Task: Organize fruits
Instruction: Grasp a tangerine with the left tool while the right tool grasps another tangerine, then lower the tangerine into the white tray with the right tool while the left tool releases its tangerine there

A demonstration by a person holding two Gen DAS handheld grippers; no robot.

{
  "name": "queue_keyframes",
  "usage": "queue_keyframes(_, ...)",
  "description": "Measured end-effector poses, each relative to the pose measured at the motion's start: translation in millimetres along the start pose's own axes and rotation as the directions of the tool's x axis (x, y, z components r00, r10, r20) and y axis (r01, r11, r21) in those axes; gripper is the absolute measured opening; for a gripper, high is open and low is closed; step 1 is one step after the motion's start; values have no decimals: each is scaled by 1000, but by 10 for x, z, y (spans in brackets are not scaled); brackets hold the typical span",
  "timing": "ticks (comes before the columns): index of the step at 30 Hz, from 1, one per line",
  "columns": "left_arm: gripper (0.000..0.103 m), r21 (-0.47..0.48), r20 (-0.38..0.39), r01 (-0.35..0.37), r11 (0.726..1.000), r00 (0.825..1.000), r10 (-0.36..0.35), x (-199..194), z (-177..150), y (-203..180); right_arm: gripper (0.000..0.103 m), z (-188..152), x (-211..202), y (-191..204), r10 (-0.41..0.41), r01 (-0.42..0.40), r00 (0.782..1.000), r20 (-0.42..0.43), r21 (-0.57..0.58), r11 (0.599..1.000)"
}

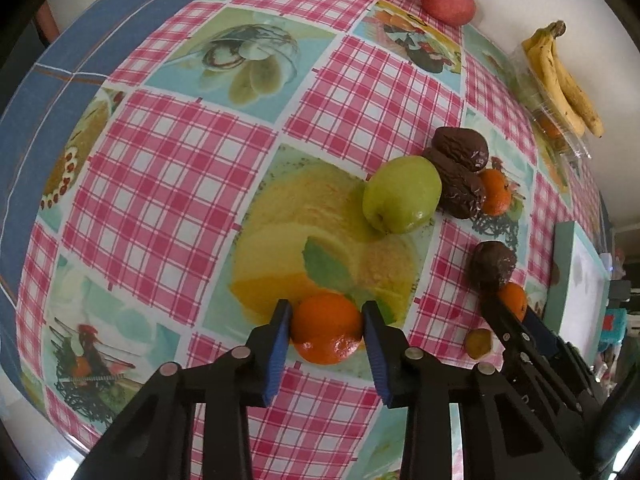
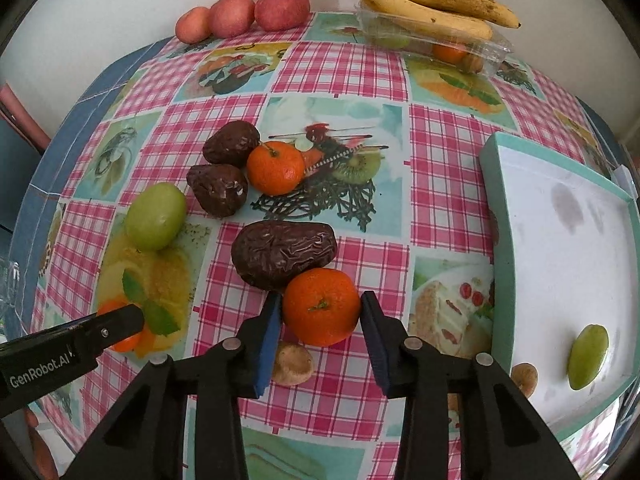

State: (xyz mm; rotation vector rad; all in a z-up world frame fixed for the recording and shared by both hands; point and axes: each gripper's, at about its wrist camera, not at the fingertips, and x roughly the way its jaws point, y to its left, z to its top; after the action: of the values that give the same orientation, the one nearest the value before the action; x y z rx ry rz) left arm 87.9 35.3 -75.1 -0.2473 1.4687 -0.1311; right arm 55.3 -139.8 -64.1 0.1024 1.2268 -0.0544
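Left gripper [image 1: 326, 330]: jaws bracketing near mandarin [image 1: 326, 328], pads touching, clenched on it.
Right gripper [image 2: 320, 316]: grasping second mandarin [image 2: 322, 306], beside wrinkled date [image 2: 284, 252].
Location: both mandarins low over checked tablecloth [image 2: 440, 184]; teal tray [image 2: 560, 240] right, holding green fruit [image 2: 588, 356].
Risk: round skin could slip from the pads; the date may get nudged.
Lettering: "GenRobot.AI" on left gripper.

Home dining table: fruit-print checked tablecloth [image 2: 352, 76], bananas [image 2: 432, 8]
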Motion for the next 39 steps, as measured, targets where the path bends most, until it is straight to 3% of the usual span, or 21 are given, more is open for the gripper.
queue_keyframes(7, 38, -9, 78, 24, 1000, 997, -23, -261, 16, -6, 41, 22, -227, -48, 1, -2, 998, 61, 18, 1000)
queue_keyframes(16, 38, 49, 171, 54, 997, 983, -62, -566, -22, -309, 41, 126, -615, -376, -26, 13, 993, 117, 113, 994)
queue_keyframes(23, 38, 125, 182, 71, 990, 979, -93, -597, -140, -710, 41, 44, -676, -867, -56, 33, 994, 89, 239, 970)
queue_keyframes(28, 38, 177, 161, 80, 981, 981, -109, -546, -249, -974, 41, -64, -768, -1288, -145, 117, 987, 64, 329, 937)
queue_keyframes(35, 38, 308, 126, 107, 945, 980, -152, -481, -471, -1484, 41, -257, -829, -1821, -188, 155, 982, 34, 432, 889)
queue_keyframes(39, 38, 421, 111, 126, 898, 976, -189, -433, -616, -1835, 41, -319, -854, -2009, -194, 156, 980, 34, 464, 872)
